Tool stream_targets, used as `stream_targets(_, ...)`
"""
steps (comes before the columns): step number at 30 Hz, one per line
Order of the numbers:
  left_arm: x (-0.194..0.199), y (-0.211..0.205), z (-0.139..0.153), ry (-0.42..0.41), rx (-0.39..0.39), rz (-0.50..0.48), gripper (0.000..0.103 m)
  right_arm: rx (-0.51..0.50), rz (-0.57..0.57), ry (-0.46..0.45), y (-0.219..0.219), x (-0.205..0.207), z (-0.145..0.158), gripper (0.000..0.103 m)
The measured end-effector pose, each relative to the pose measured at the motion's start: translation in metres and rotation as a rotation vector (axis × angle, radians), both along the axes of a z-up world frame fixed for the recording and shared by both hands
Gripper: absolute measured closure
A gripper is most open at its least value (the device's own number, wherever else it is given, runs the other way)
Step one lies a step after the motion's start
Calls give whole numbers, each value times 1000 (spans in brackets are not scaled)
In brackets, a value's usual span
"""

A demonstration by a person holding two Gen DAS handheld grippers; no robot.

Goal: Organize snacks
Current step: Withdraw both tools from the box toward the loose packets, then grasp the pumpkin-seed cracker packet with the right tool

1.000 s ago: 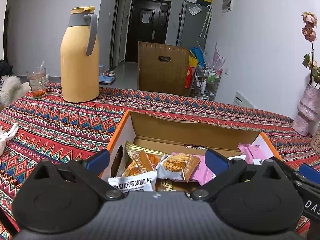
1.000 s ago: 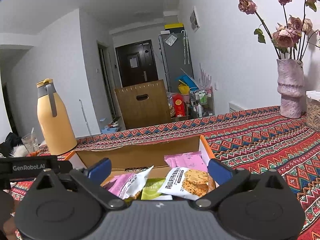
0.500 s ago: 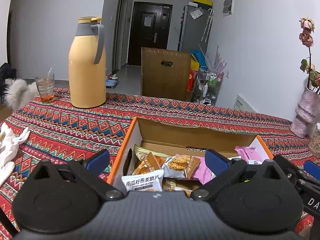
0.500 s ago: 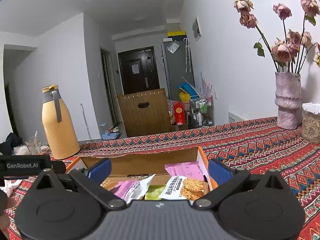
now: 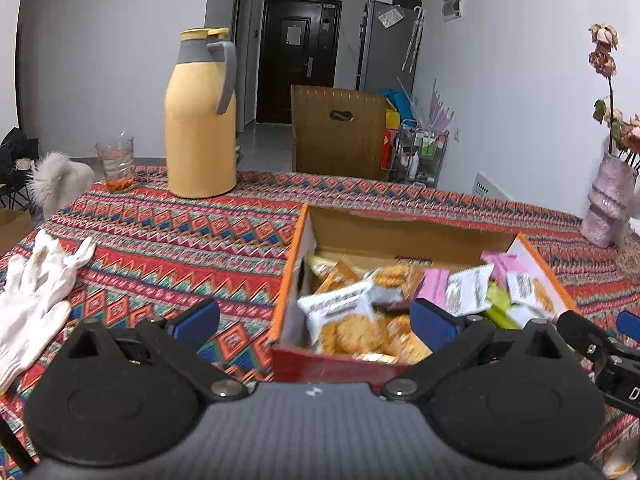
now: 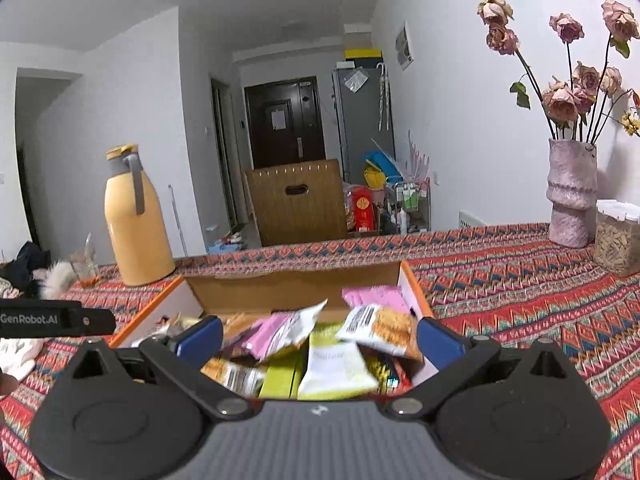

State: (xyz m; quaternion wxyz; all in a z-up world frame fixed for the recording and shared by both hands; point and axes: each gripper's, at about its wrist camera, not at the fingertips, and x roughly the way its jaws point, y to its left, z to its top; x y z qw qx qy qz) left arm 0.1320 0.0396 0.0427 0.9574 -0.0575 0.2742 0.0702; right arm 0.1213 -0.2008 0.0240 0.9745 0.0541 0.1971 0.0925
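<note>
I have both tools hanging over the near edge of the desk (image 5: 168, 240), each with its blue fingers spread wide and nothing between them. The left tool (image 5: 316, 320) sits over the near left corner of the snack box (image 5: 286, 300); the right tool (image 6: 320, 336) sits over the box's near right part.

The cardboard box (image 6: 296, 286), orange at the rim, lies open on the patterned cloth, roughly mid-desk toward my side. It is crowded with loose snack packets: a white cookie packet (image 5: 344, 316) against the near left wall, a pink packet (image 6: 376, 298) leaning on the far right wall, a green-and-white packet (image 6: 336, 364) near the front, and another cookie packet (image 6: 380, 328) tilted above it. Several packets are motion-blurred, so I cannot read their print or tell how many there are.

Around it: a yellow thermos jug (image 5: 200, 120) stands toward the far left of the desk with a drinking glass (image 5: 115, 164) just beside it. White gloves (image 5: 36, 288) lie at the left edge. A pink vase (image 6: 572, 192) of dried roses and a clear jar (image 6: 618, 236) stand at the far right corner. A wooden chair back (image 5: 338, 136) rises behind the far edge.

My tool bodies hide the box's near wall in the right view, and the other tool's arm (image 6: 56, 318) cuts across the left side.
</note>
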Motion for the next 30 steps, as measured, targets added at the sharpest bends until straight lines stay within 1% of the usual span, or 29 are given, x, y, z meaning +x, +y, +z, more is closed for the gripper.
stream_targets(5,-15,14,-13,35,9,-3,0,-26,19,53,11,-13,-12,0)
stream_targets(14,-33,34,-46,120,29,-14,0,-77,70,186,45,-22,-38,0)
stream_targets(20,-38,48,-64,154,1,-18,0,-105,88,278,68,-20,-55,0)
stream_targets(23,-39,51,-71,166,-5,-17,0,-120,75,317,75,-16,-63,0)
stream_targets(28,-37,56,-78,172,-32,-22,0,-124,48,384,71,-8,-78,0)
stream_targets(30,-35,57,-82,180,-46,-24,0,-144,36,378,70,-8,-82,0)
